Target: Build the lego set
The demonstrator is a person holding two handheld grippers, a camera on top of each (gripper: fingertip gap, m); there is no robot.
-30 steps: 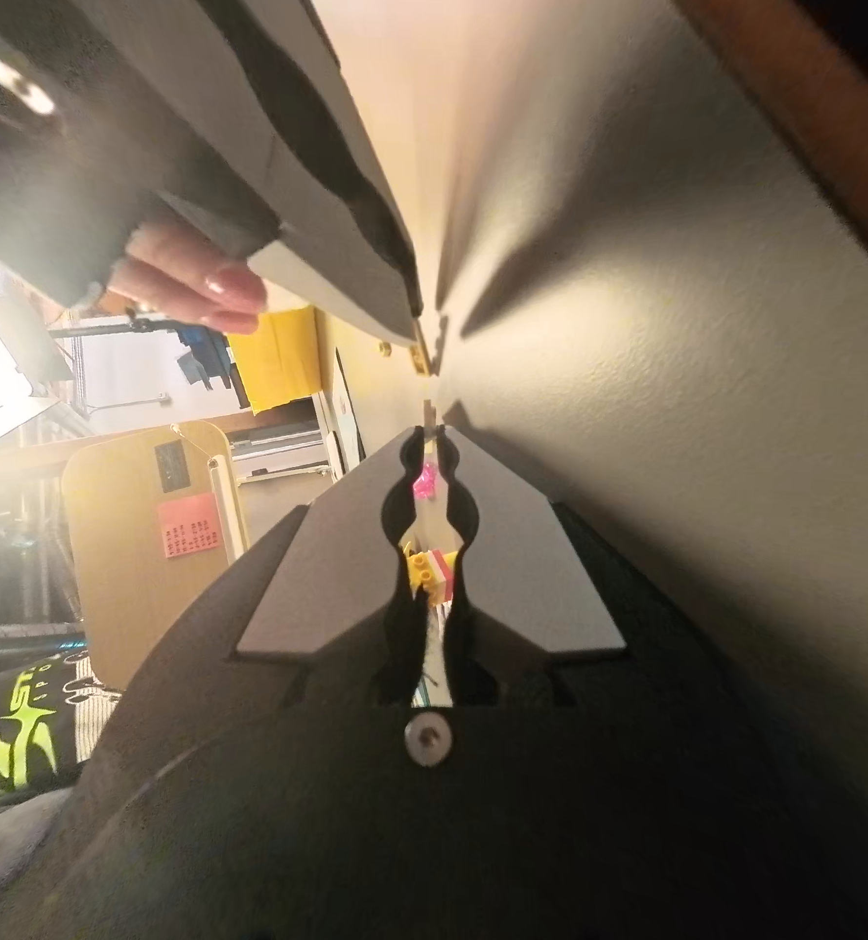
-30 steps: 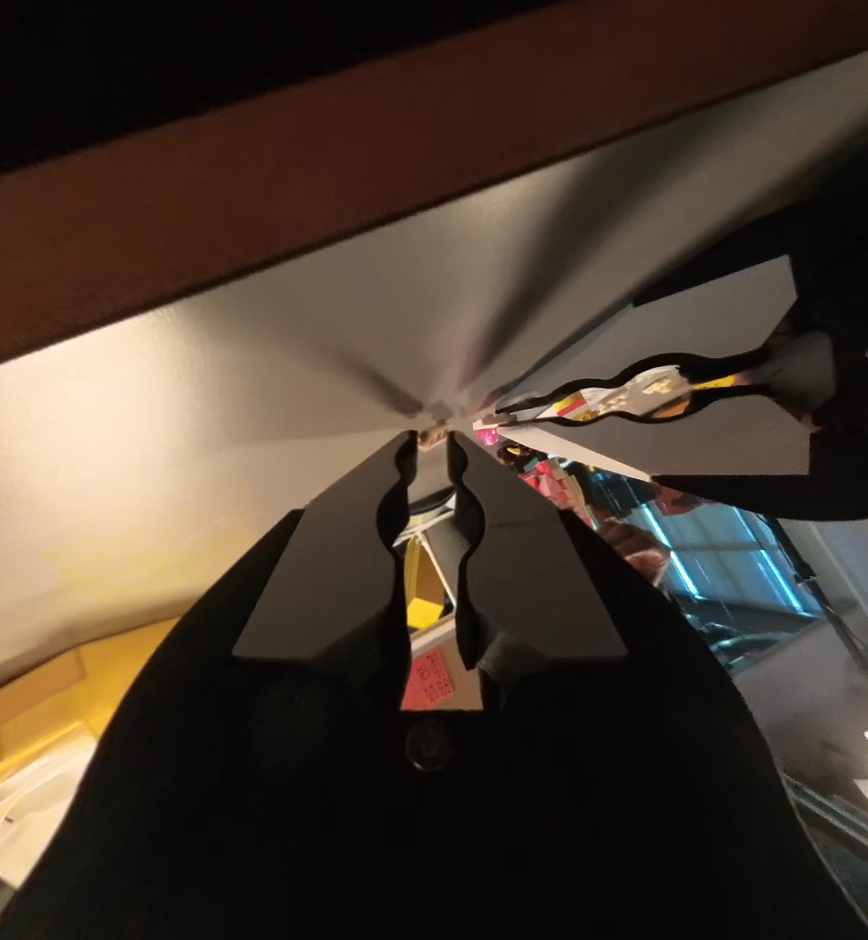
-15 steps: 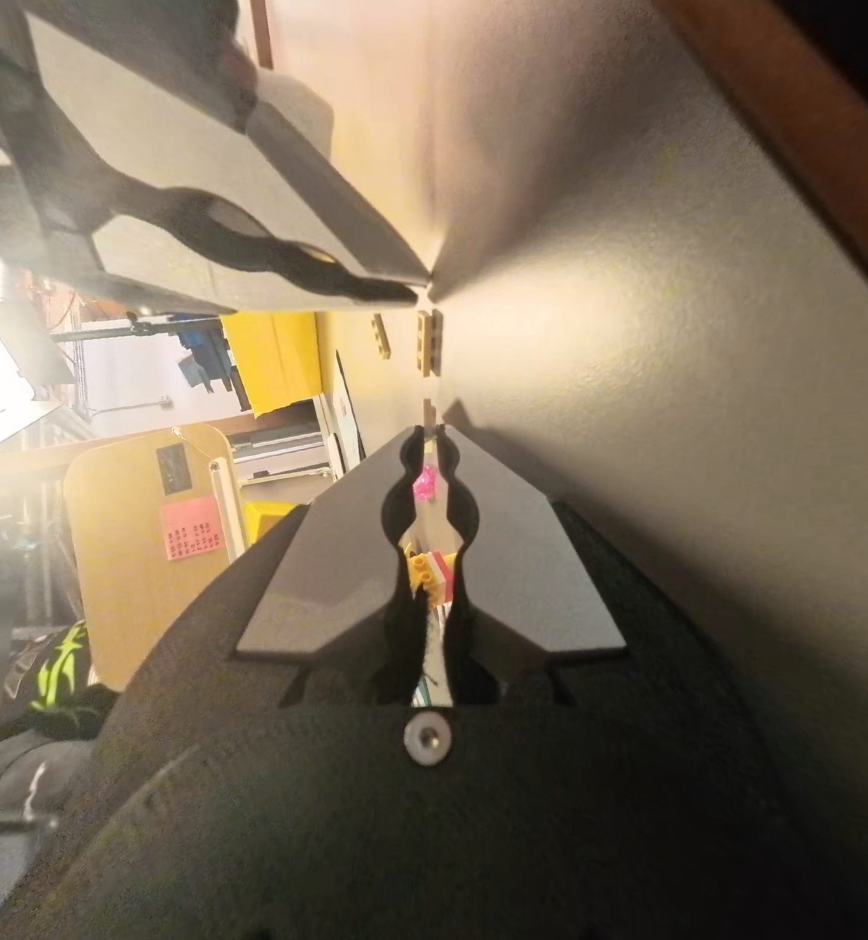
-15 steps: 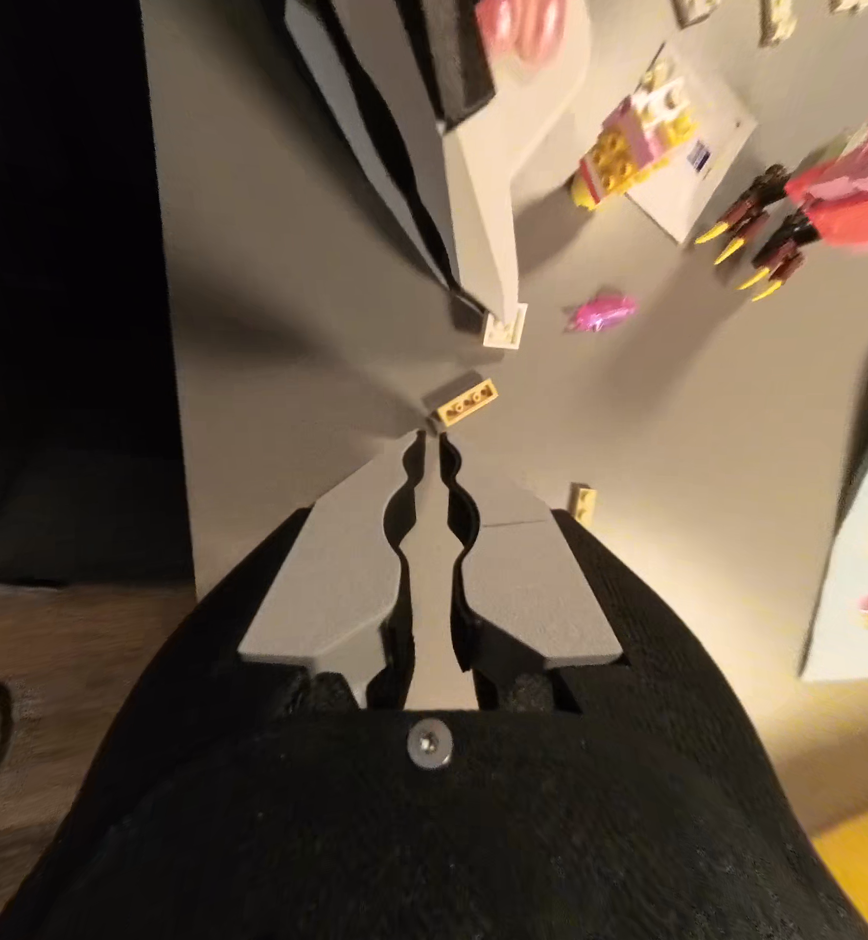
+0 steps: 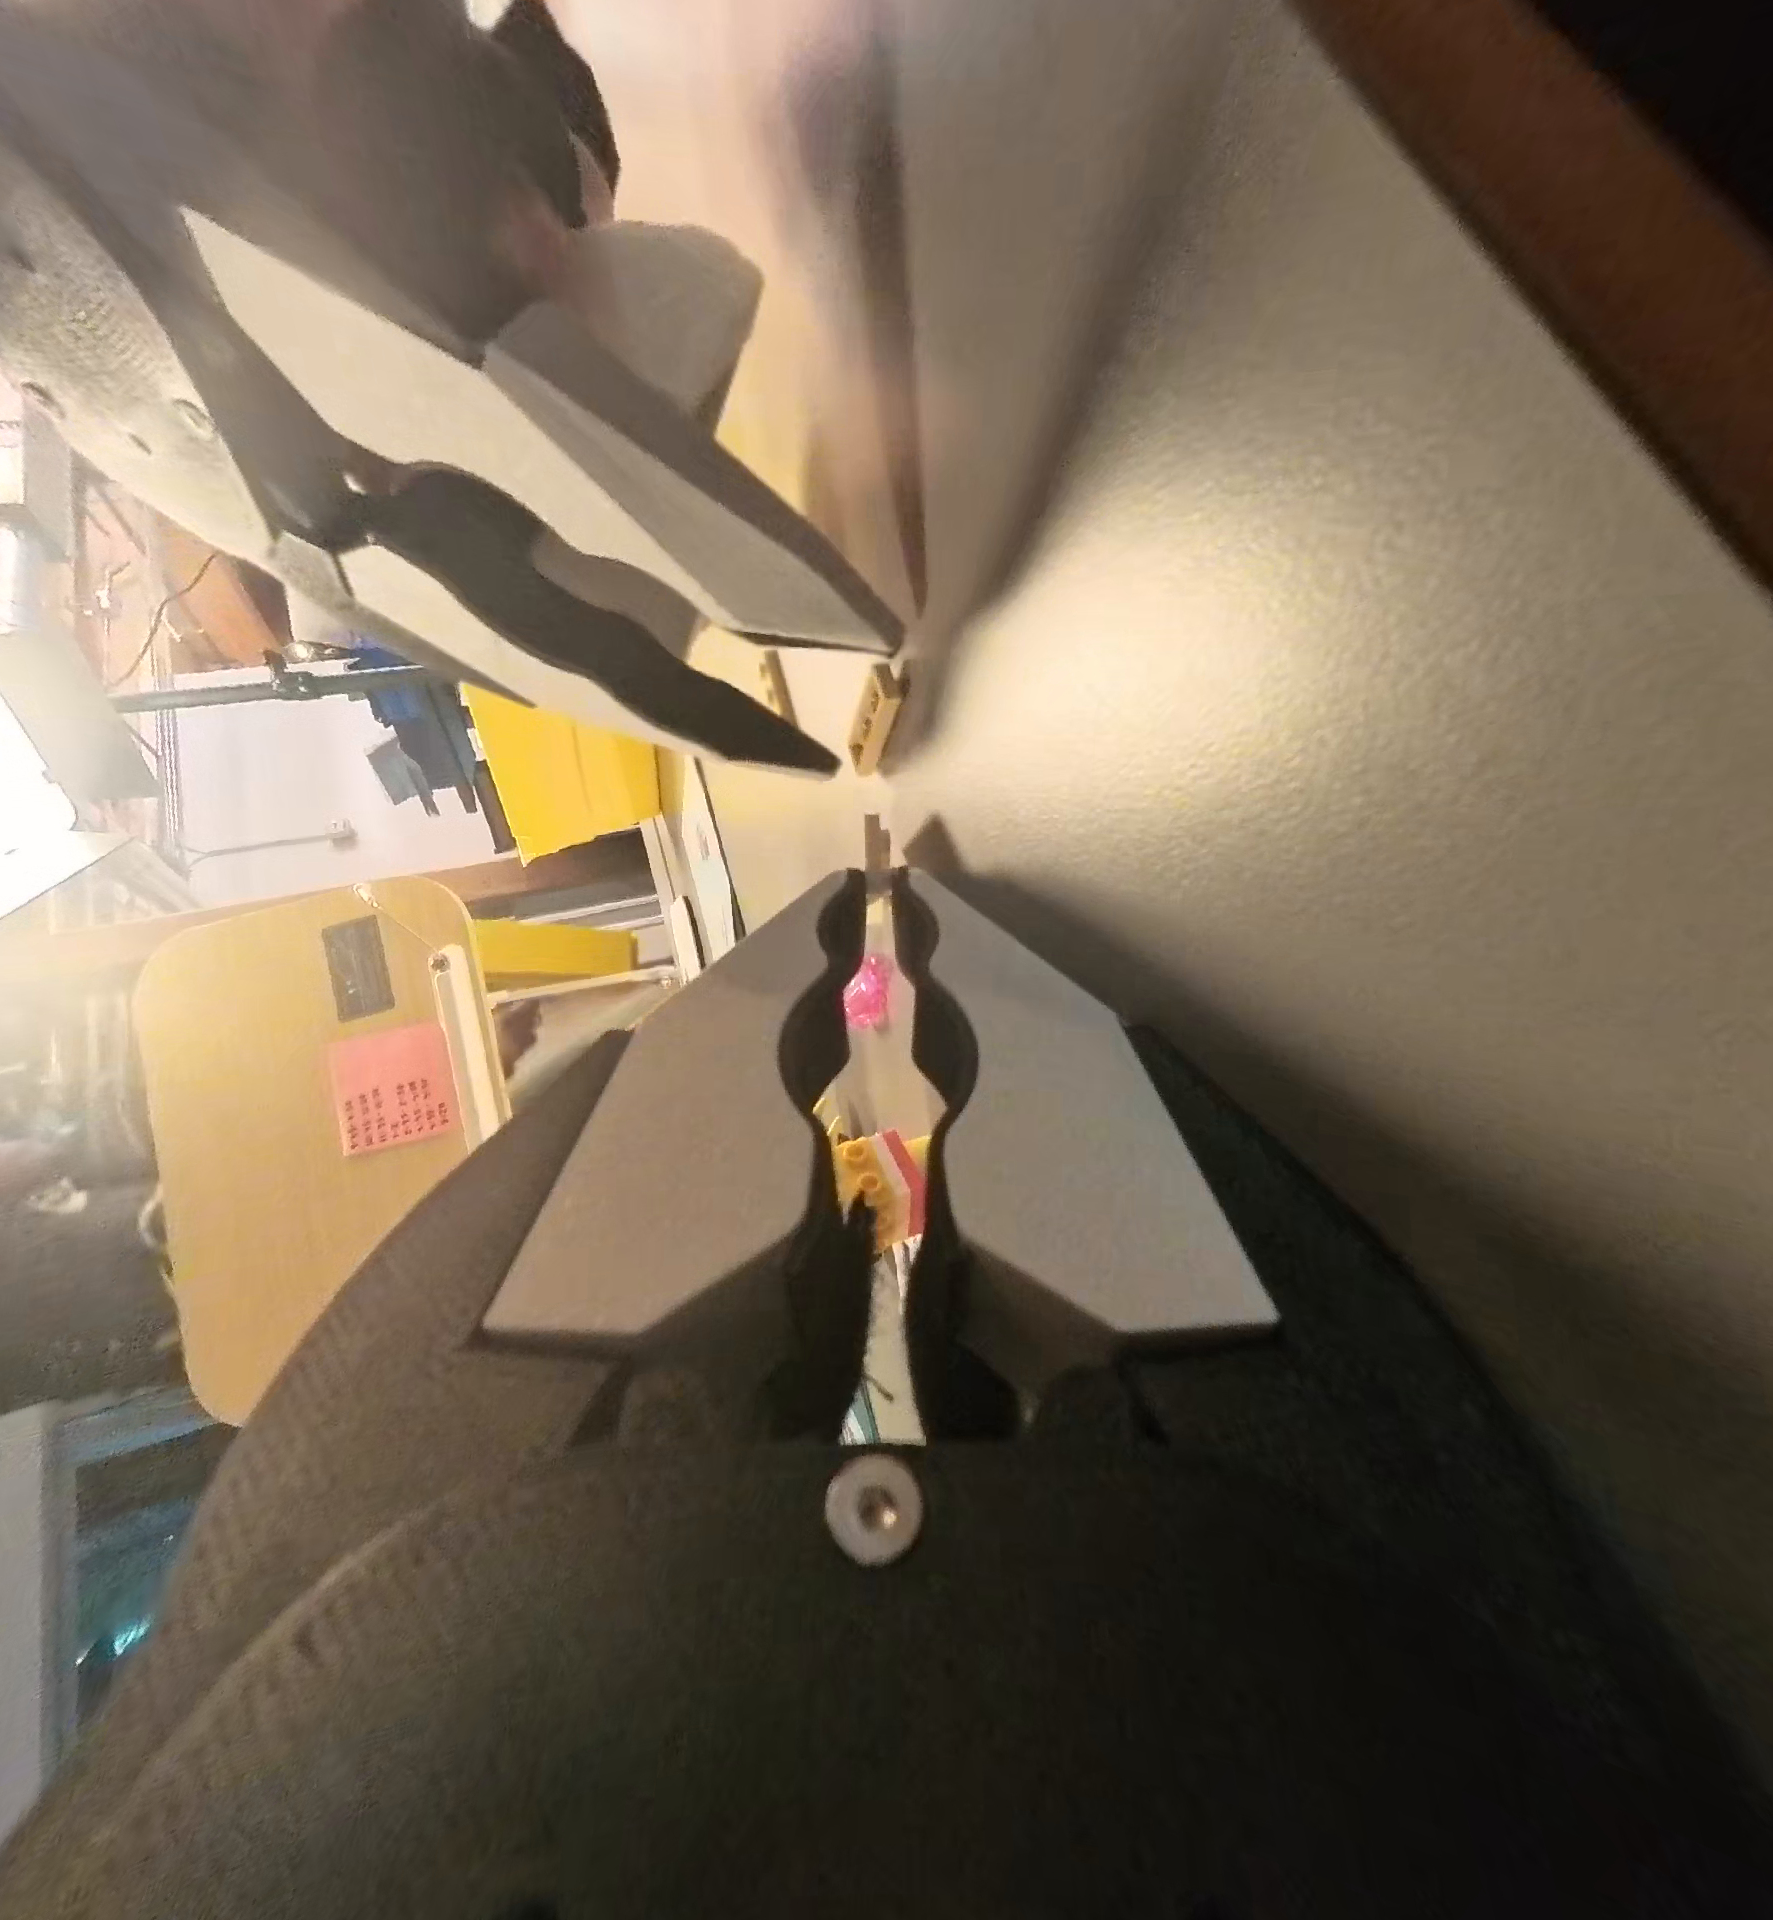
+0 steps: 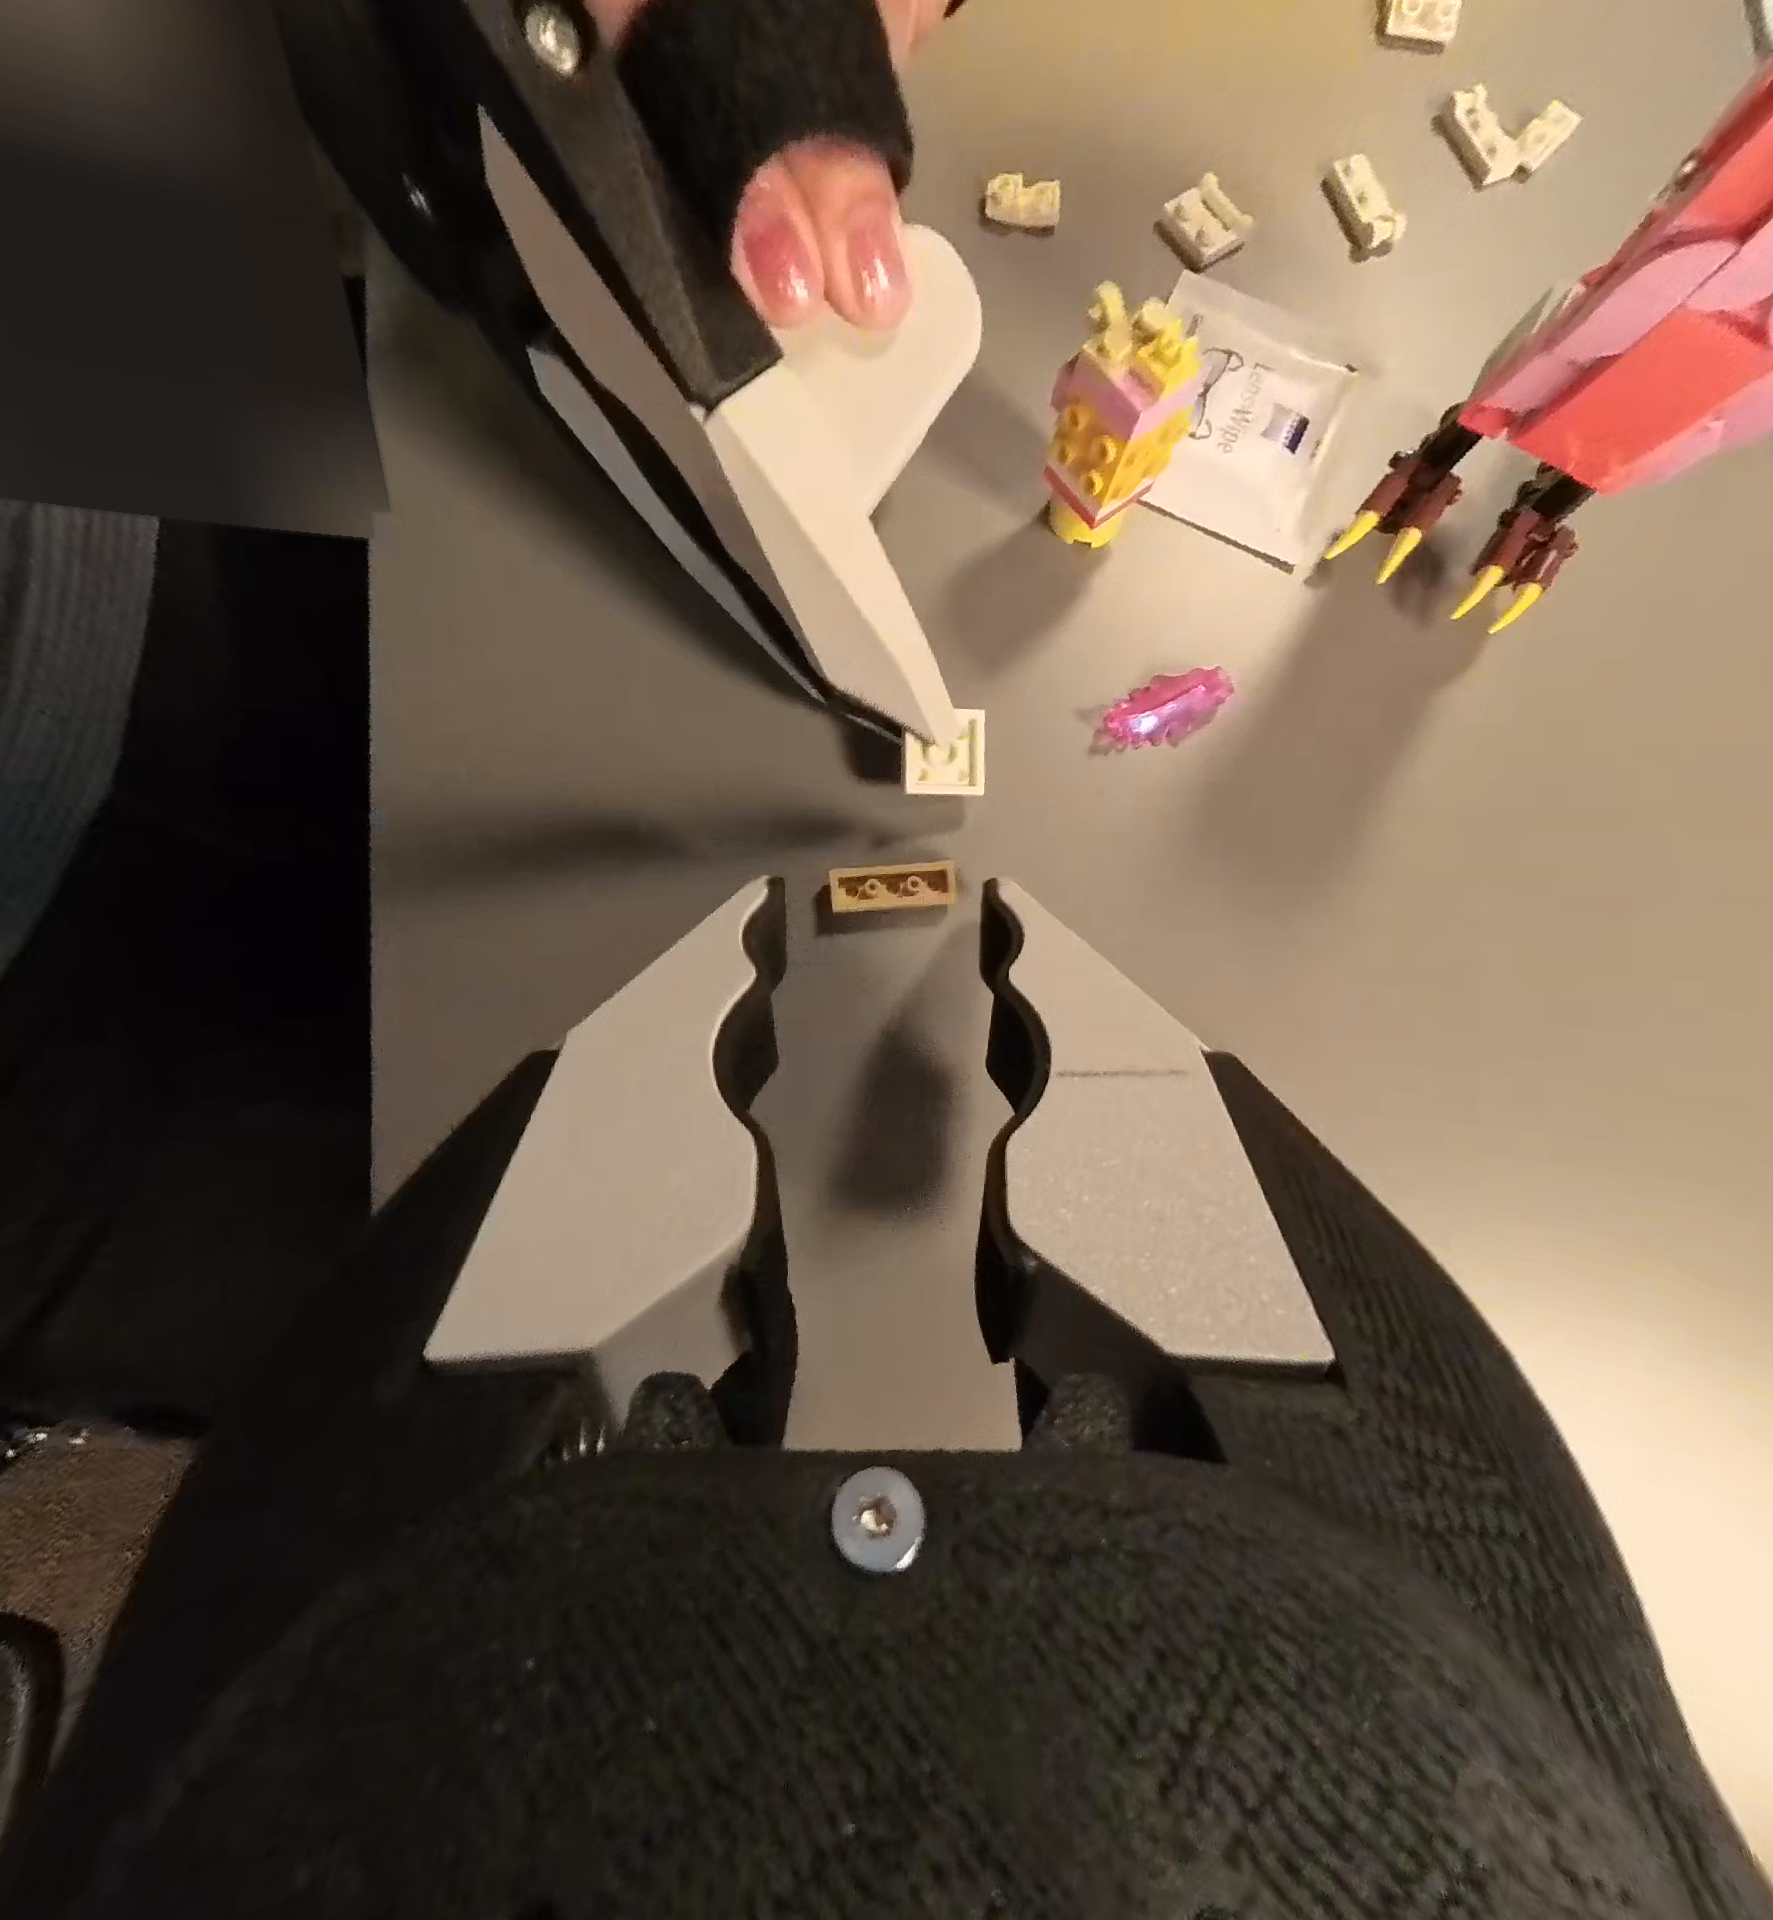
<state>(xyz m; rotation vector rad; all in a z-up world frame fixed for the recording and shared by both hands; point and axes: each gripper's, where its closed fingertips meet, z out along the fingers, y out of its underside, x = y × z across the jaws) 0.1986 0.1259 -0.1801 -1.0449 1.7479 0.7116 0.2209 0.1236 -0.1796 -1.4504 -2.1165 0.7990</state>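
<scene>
My left gripper (image 5: 871, 883) is shut on a small white square plate (image 6: 944, 753). It holds the plate by one edge, low over the grey table (image 6: 1381, 935). In the left wrist view the plate shows edge-on (image 5: 874, 844) past my fingertips. My right gripper (image 6: 882, 899) is open. A tan three-stud plate (image 6: 892, 894) lies upside down on the table between its fingertips (image 6: 766, 899), and neither pad touches it. In the left wrist view the right gripper (image 5: 861, 701) comes in from the upper left, with the tan plate (image 5: 877, 717) at its tips.
A clear pink piece (image 6: 1162, 709) lies right of the white plate. Farther off are a yellow-and-pink brick build (image 6: 1110, 436), a white sachet (image 6: 1246, 436), a red-and-pink build with yellow claws (image 6: 1640, 343) and several small white pieces (image 6: 1204, 223). The table edge (image 6: 373, 831) is on the left. The grippers are tip to tip, or close to it. The clear pink piece (image 6: 1162, 709) is about equally far from each gripper, around 5 cm.
My right gripper has swung up from lying low along the table and now looks down on it. It was shut and empty half a second ago and has opened around the tan plate. The left gripper has stayed put.
</scene>
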